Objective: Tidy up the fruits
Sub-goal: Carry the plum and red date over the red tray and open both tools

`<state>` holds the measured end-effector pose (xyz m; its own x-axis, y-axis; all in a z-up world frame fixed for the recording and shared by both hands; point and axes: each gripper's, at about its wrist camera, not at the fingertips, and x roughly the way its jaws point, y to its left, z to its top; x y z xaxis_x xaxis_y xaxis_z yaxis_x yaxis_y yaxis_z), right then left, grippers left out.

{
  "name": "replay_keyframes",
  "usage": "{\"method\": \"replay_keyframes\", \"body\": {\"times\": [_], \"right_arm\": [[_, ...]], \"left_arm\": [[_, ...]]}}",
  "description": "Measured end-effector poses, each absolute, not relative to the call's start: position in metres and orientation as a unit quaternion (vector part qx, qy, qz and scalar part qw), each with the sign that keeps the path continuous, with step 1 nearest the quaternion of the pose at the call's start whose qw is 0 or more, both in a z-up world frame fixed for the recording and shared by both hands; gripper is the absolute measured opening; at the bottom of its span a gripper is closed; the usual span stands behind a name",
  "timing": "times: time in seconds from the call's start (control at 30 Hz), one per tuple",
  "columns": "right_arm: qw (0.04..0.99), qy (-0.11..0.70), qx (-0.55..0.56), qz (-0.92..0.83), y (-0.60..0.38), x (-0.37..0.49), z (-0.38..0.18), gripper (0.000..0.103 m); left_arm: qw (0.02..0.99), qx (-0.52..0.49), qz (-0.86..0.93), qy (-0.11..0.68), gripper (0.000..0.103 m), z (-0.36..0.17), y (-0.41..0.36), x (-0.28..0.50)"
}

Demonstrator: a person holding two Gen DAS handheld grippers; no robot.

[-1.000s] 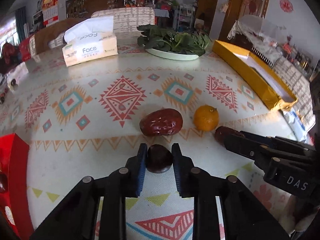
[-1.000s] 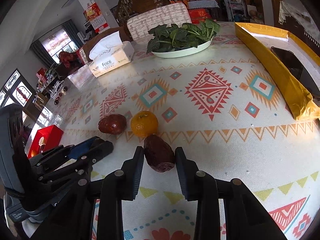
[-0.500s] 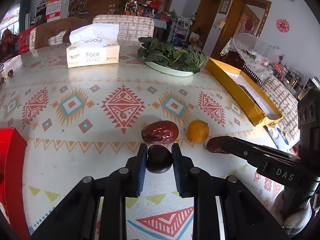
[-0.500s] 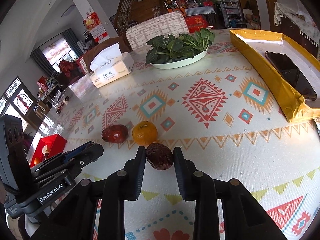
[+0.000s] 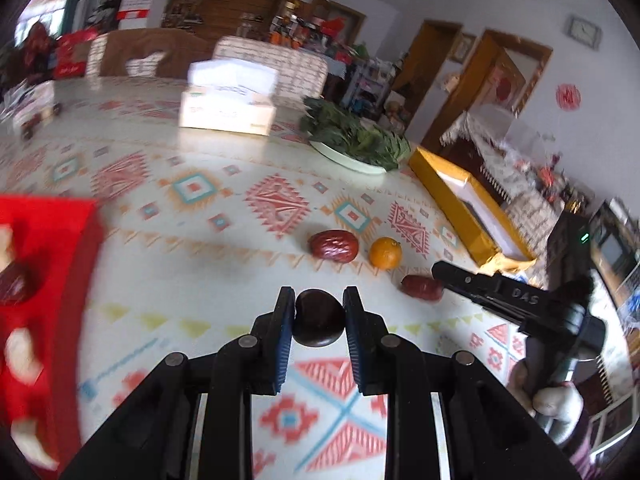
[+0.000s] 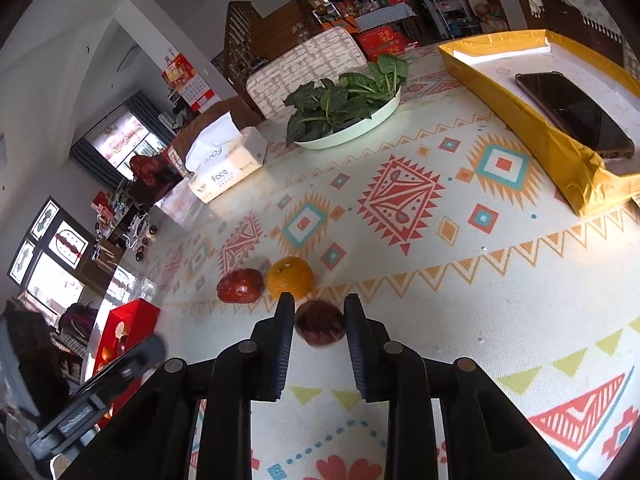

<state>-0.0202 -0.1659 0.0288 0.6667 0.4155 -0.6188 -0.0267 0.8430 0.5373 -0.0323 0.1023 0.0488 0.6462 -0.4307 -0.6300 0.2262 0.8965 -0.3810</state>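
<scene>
We hold a dark, smooth, rounded fruit (image 5: 319,323) pinched between the blue ribbed pads of our left gripper (image 5: 319,322), lifted above the patterned tablecloth (image 5: 192,248). Our right gripper (image 6: 319,322) has its jaws on either side of a wrinkled reddish-brown date (image 6: 320,322); the date touches the left pad, while at the right pad we cannot tell whether it is squeezed.

Just beyond that date sit a glossy small orange (image 6: 289,277) and a larger red date (image 6: 239,287), side by side and almost touching. From the left wrist view, the red date (image 5: 333,245) and the orange (image 5: 385,253) lie in the middle of the table, with the right gripper's black arm (image 5: 500,296) reaching in beside them.

At the table's left edge stands a red box (image 5: 44,280) with fruit already in it. Farther back are a cardboard tissue box (image 6: 226,168) and an oval pale plate (image 6: 352,128) of leafy greens. Along the right edge lies a shiny yellow tray (image 6: 532,120) holding a dark phone (image 6: 576,112).
</scene>
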Motion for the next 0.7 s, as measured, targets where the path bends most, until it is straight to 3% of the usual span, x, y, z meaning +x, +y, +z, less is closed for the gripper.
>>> {"method": "replay_keyframes", "body": {"times": [0.23, 0.37, 0.57, 0.63, 0.7], "right_arm": [[0.884, 0.394, 0.218, 0.124, -0.146, -0.039, 0.034, 0.026], [0.889, 0.408, 0.176, 0.111, -0.131, -0.031, 0.036, 0.042], [0.888, 0.431, 0.136, 0.078, -0.122, -0.026, 0.022, 0.042], [0.889, 0.431, 0.138, 0.072, -0.123, -0.028, 0.021, 0.032], [0.886, 0.434, 0.145, 0.075, -0.124, -0.030, 0.023, 0.032]], "left_arm": [[0.900, -0.190, -0.158, 0.358, 0.024, 0.057, 0.152, -0.077], [0.898, -0.210, -0.146, 0.359, 0.024, 0.054, 0.167, -0.088], [0.899, -0.219, -0.125, 0.357, 0.024, 0.051, 0.187, -0.098], [0.899, -0.222, -0.122, 0.356, 0.024, 0.051, 0.194, -0.102], [0.899, -0.230, -0.118, 0.353, 0.024, 0.051, 0.205, -0.107]]}}
